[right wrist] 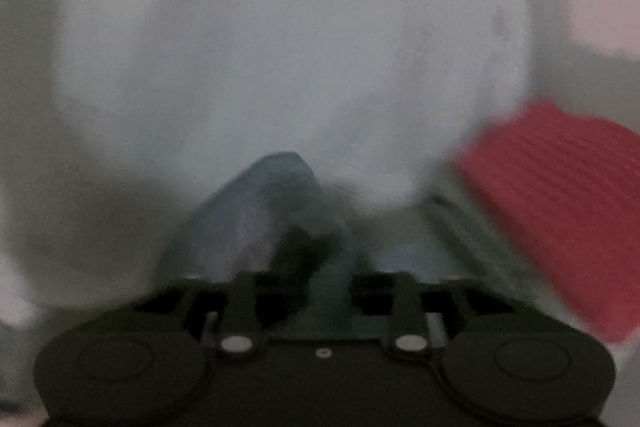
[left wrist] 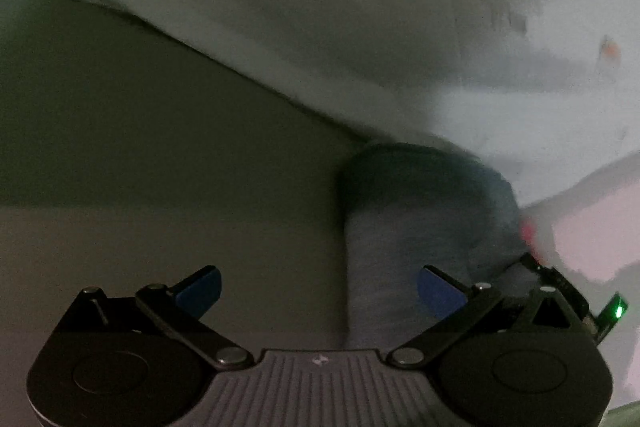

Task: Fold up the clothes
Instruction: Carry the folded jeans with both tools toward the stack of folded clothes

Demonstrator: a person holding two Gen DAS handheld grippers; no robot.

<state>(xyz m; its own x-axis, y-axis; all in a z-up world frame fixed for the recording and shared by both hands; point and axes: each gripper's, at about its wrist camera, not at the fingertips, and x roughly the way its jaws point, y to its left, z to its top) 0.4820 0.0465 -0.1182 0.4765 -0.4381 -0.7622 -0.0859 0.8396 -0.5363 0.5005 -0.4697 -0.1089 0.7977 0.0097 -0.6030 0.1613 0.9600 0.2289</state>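
The left gripper [left wrist: 318, 293] was spread wide, and nothing sat between its two blue pads [left wrist: 202, 291]. Just in front of it, a bit to the right, lay a grey-blue cloth [left wrist: 420, 211] with a rounded end. That cloth rested partly on a dull bare surface [left wrist: 140, 147] and partly against a big pale sheet [left wrist: 360, 27] with small orange marks.

The right gripper [right wrist: 310, 267] was pinched tight on a bunched fold of the grey-blue cloth [right wrist: 260, 203], which rose up like a little tent. A red ribbed thing [right wrist: 560, 207] lay off to the right, near the cloth but not touching it.

I think a fold was being carried over. To do it well, the empty tongs should catch the other edge, and both should move together so the cloth lands flat.

I counted two grippers, one grey-blue cloth, one pale sheet and one red thing. Everything was blurry, so smaller things may have been missed.
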